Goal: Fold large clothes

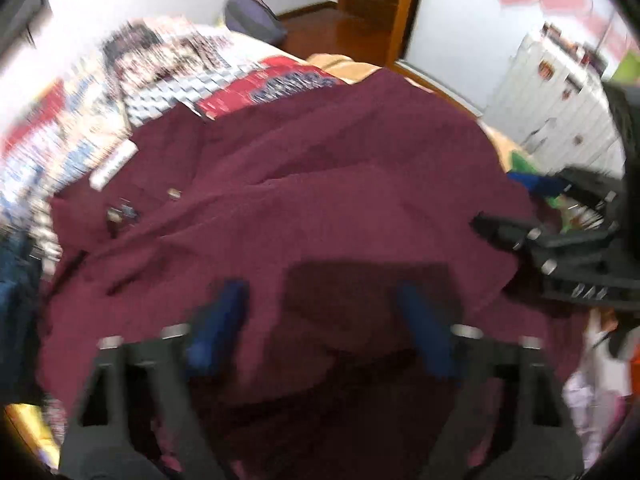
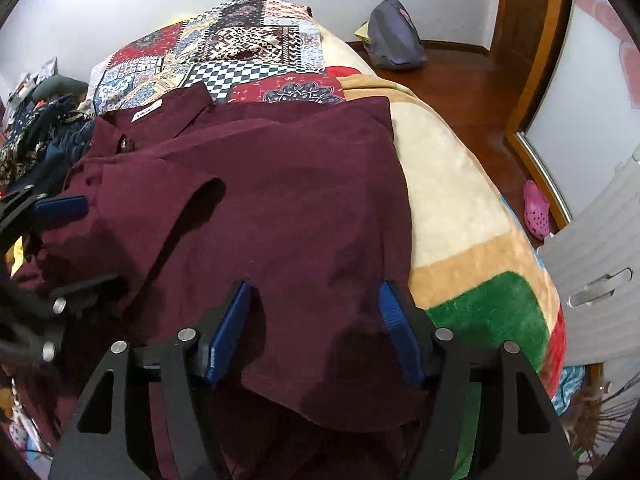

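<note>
A maroon shirt (image 2: 260, 208) is lying spread across a bed (image 2: 452, 184), its collar and white neck label (image 2: 149, 112) pointing toward the patchwork quilt (image 2: 224, 52) at the far end and its right-hand edge running alongside the cream and green blanket (image 2: 492, 308) near the bed's right edge. The right gripper (image 2: 314, 328) is hovering over the shirt's near hem, its blue pads (image 2: 228, 336) standing apart over the fabric with nothing pinched between them. The left gripper (image 1: 328, 328) is hanging over the same garment nearer the bed's left edge, its blue fingers (image 1: 218, 324) likewise parted and gripping nothing, though that view is blurred. In the right wrist view the left gripper is showing at the left margin, beside the shirt's short sleeve. A heap of dark clothes (image 2: 36, 140) is sitting by the bed's far left corner. A grey bag (image 2: 394, 36) is resting on the wooden floor (image 2: 468, 92) beyond the bed, and a pink clog (image 2: 536, 210) is lying near the white cabinet (image 2: 600, 264).
</note>
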The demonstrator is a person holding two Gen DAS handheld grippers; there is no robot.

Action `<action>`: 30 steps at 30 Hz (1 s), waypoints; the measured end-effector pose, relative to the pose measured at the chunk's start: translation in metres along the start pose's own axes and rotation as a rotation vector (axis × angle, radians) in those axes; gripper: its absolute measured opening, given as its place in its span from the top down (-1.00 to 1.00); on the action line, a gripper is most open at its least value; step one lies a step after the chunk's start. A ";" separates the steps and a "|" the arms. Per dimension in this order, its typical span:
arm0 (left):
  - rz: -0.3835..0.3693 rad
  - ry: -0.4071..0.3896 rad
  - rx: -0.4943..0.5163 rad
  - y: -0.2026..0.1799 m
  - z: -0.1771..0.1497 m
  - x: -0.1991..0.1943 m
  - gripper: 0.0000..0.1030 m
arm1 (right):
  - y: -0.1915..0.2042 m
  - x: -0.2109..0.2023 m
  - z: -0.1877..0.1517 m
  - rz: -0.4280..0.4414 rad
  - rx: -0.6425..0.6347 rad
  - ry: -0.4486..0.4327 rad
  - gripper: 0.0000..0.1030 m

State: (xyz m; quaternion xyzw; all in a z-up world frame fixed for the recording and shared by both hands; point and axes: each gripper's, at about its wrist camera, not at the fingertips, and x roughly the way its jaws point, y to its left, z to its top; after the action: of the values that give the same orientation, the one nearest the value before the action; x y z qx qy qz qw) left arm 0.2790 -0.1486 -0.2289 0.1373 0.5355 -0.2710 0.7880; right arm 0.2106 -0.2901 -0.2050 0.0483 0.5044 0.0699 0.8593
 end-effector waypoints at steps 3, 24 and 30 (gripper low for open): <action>-0.030 -0.002 -0.053 0.008 0.006 -0.001 0.74 | -0.002 0.000 0.000 0.004 0.002 0.000 -0.25; 0.134 -0.023 0.053 -0.045 0.007 -0.008 -0.64 | -0.001 -0.019 -0.002 -0.007 0.027 -0.028 -0.23; 0.109 -0.025 -0.035 -0.022 0.006 0.001 0.15 | -0.004 -0.019 -0.004 0.013 0.042 -0.024 -0.24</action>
State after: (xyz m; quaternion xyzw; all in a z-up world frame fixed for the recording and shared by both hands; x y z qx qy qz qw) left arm 0.2713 -0.1703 -0.2255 0.1493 0.5219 -0.2200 0.8105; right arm 0.1983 -0.2975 -0.1909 0.0702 0.4949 0.0644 0.8637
